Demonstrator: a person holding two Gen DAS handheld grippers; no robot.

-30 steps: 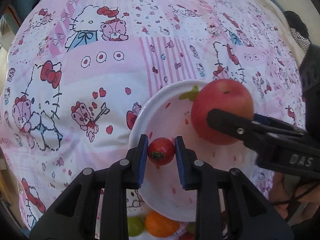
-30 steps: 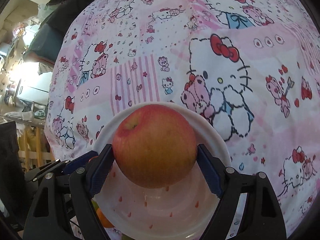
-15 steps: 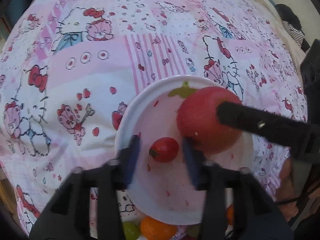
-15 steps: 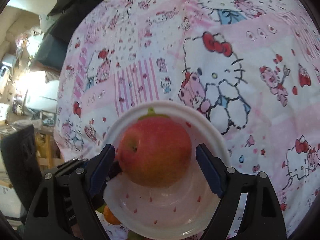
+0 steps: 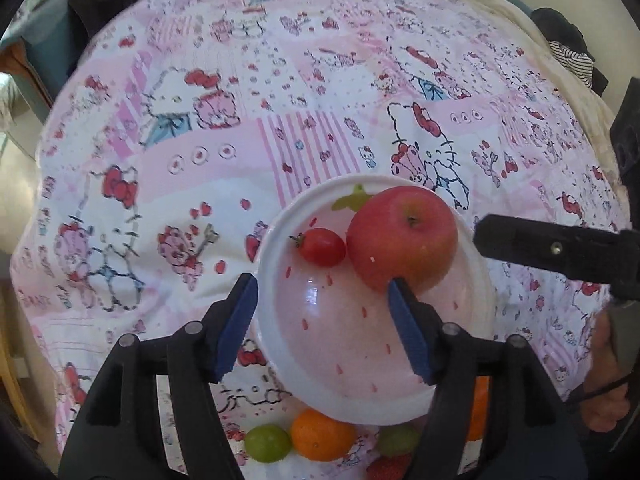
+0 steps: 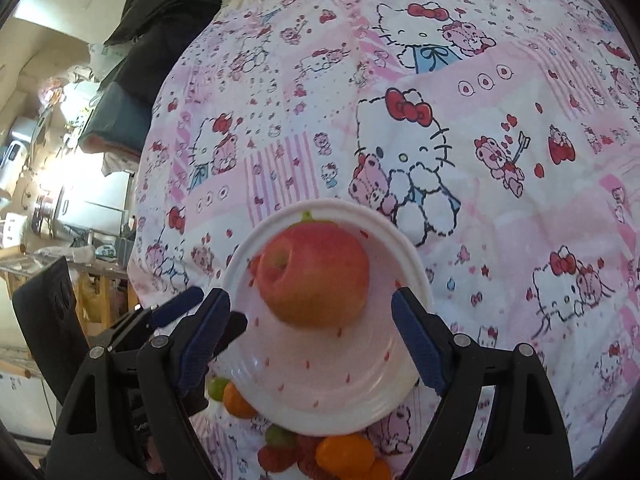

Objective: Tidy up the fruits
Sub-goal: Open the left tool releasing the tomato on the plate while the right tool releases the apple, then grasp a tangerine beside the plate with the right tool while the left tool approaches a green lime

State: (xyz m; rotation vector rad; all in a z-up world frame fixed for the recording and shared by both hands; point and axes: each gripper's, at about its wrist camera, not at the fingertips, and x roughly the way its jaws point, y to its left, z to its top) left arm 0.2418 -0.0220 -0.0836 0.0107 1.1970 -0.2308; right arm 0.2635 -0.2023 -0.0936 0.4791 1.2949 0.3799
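Note:
A white bowl point(image 5: 472, 344) with red specks sits on the pink cartoon-print sheet. In it lie a red apple point(image 5: 402, 236) and a small red tomato point(image 5: 322, 247), side by side at the far rim. My left gripper point(image 5: 322, 308) is open and empty above the bowl's near side. My right gripper point(image 6: 312, 312) is open and empty, raised just behind the apple point(image 6: 314, 276) over the same bowl point(image 6: 332, 408). The right gripper's finger point(image 5: 552, 248) shows at the right of the left wrist view.
Loose fruit lies in front of the bowl: an orange point(image 5: 322, 434), green grapes point(image 5: 267, 442), a strawberry point(image 5: 386, 468); they also show in the right wrist view, such as an orange point(image 6: 346, 454). Dark clothes point(image 6: 160, 24) and furniture lie beyond the bed's far left edge.
My left gripper let go of the tomato into the bowl and drew back. My right gripper let go of the apple in the bowl and drew back, jaws wide.

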